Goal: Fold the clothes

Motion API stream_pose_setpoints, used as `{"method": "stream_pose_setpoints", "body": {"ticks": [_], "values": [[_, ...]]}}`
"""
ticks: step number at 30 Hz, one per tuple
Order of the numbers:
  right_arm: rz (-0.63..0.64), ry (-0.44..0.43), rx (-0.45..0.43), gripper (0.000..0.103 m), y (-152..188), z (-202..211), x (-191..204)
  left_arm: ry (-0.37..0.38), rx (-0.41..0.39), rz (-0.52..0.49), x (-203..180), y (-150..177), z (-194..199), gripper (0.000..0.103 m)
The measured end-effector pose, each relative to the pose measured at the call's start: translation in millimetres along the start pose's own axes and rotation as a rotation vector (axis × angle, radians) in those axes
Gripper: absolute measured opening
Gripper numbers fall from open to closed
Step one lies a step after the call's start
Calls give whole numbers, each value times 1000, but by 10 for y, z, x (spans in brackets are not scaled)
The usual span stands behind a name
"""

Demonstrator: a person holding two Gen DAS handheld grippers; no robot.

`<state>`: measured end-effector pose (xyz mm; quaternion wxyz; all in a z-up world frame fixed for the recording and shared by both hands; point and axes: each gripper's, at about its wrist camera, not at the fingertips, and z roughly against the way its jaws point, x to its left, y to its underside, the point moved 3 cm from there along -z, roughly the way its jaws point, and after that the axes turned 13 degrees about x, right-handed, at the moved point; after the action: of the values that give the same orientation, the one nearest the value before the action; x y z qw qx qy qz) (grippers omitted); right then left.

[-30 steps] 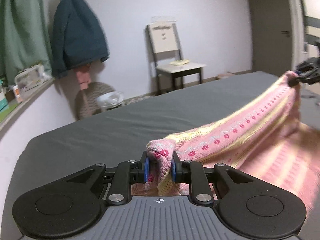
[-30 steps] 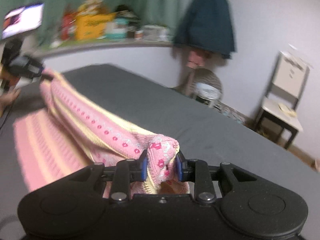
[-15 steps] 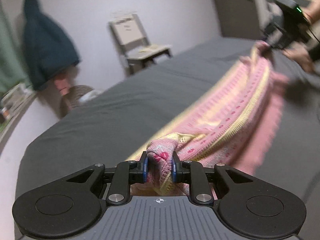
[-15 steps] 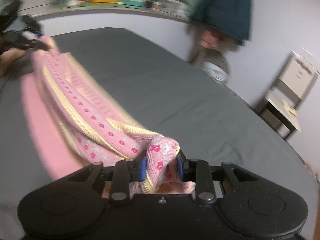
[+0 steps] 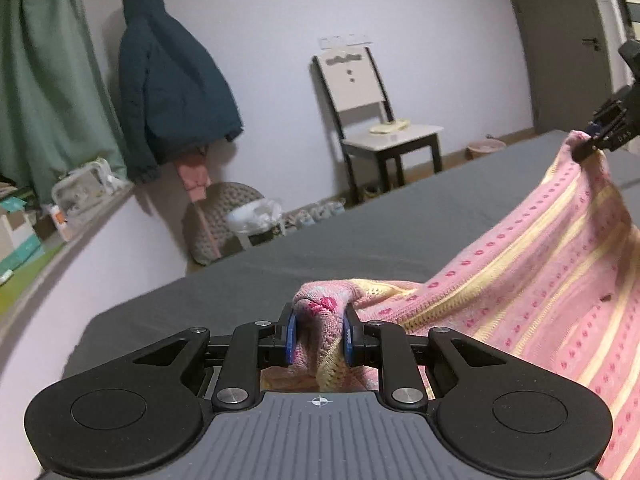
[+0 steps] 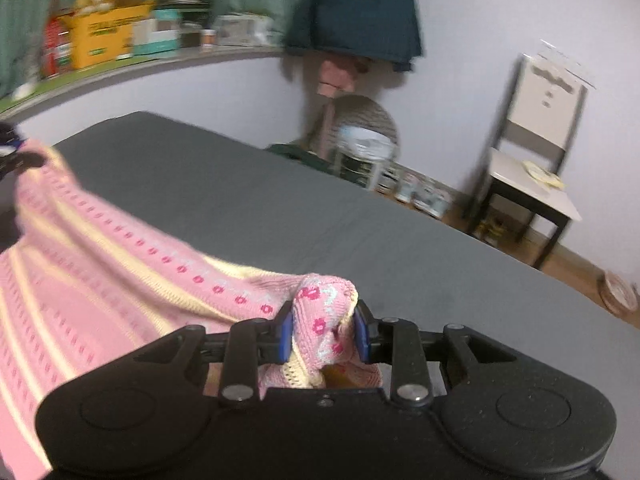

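The garment is a pink knitted sweater point(image 5: 532, 292), striped with pale yellow openwork bands and rows of small darker pink flower dots, with a touch of light blue at the bunched corners. It hangs stretched between the two grippers above a bed, sagging in the middle so that the lower part drapes down toward the sheet.

The left gripper point(image 5: 319, 338) pinches one bunched corner of the knit between its blue pads, the fabric bulging up over the fingertips. The right gripper point(image 6: 323, 334) clamps the opposite corner in the same way; from the left wrist view it appears far off at the right edge, gripping the raised end of the cloth.

Beneath lies a bed covered with a smooth dark grey sheet point(image 5: 360, 236), bare apart from the sweater. Beyond it stands a pale wall with a dark teal hooded jacket point(image 5: 168, 92) hanging on it, a pink item below the jacket. A wooden chair point(image 5: 376, 120) with a white seat stands against the wall, something pale yellow lying on the seat. A green curtain point(image 5: 48, 92) hangs at the left above a ledge point(image 6: 120, 68) crowded with boxes, among them a yellow one. A door point(image 5: 560, 40) is at the far right.
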<state>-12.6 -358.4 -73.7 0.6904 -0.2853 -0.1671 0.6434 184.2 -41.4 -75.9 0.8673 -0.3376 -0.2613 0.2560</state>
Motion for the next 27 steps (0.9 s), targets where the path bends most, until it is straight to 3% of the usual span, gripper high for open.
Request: {"method": "stream_pose_setpoints", "body": {"ticks": [6,14,15,17,20,21,22,24,27], "values": [[94,-67,-81,31,568,407,230,98,-56,-51,-159,457,268,21],[310,-96,41,33,1420,691,807,202,25,-197,-620,1194,782,21],[344,-80,51,34,1507,696,889,208,46,-222,-697,1289,820,21],[426,-6,79,48,1664,685,1063,219,88,-273,-851,1480,895,23],[620,147,42,75,1820,718,1313,158,115,-359,-1056,1670,966,30],[698,202,18,79,1854,733,1384,112,109,-414,-1116,1690,1000,43],[774,250,-3,80,1882,738,1449,64,103,-470,-1176,1710,1034,61],[926,322,-26,79,1941,719,1579,-34,75,-597,-1296,1765,1107,83],[1110,391,-11,72,2002,622,1748,-133,34,-863,-1486,1869,1172,85]]}}
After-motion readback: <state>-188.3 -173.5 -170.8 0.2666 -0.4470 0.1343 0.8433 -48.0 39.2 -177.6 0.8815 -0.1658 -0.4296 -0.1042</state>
